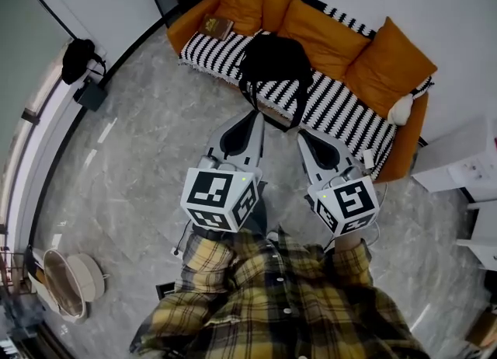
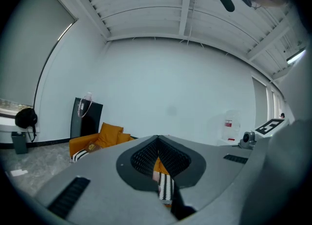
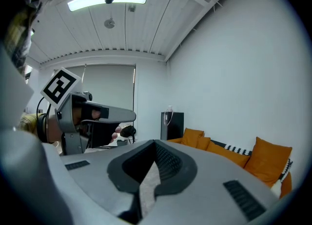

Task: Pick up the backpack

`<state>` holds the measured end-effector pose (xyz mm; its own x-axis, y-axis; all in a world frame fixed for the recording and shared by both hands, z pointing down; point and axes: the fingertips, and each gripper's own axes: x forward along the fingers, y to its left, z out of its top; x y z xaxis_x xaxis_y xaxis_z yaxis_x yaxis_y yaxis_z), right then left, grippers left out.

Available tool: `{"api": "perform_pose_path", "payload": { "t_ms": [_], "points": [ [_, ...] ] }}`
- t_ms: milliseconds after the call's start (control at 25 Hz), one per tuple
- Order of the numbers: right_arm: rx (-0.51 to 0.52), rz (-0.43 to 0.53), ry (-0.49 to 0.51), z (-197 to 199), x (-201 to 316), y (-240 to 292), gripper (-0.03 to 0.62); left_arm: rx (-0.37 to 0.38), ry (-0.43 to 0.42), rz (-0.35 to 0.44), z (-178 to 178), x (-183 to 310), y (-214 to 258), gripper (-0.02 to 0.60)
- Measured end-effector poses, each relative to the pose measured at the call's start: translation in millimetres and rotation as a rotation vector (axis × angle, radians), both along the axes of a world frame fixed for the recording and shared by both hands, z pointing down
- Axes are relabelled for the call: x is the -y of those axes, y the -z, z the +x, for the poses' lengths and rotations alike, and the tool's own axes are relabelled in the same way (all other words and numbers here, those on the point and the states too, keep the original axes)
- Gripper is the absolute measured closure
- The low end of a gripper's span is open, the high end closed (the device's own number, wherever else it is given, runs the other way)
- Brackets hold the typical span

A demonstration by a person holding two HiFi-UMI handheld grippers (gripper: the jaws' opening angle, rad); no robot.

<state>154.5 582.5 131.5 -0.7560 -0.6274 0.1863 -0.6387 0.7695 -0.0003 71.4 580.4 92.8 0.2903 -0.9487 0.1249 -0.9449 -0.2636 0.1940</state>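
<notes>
A yellow plaid shirt [image 1: 272,303] fills the bottom of the head view. Ahead of it, the left gripper [image 1: 254,114] and right gripper [image 1: 303,134] point at the sofa [image 1: 353,120]. Both have their fingers pressed together, with nothing between them. The black backpack [image 1: 276,62] lies on the sofa's striped seat, its straps hanging over the front edge, just beyond both tips. A red label [image 2: 228,124] on the far wall is too small to read.

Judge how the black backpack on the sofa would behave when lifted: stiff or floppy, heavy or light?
Probably floppy: the backpack slumps in a soft heap on the sofa, so it should sag. Its straps hang loose over the seat's front edge and would likely dangle. Weight is uncertain: it looks rounded rather than flat, so it may hold something.
</notes>
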Motion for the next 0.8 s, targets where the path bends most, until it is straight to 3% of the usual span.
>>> {"api": "perform_pose_path", "payload": {
  "t_ms": [400,800],
  "points": [
    [-0.038,-0.014,-0.042,-54.6,117.5,-2.1,0.579,-0.008,-0.064,-0.004,-47.1,127.3,5.0,0.563],
    [-0.055,-0.03,-0.078,-92.1,204.0,-14.5,0.579,-0.01,-0.106,-0.013,-84.2,217.6,-6.5,0.563]
  ]
}}
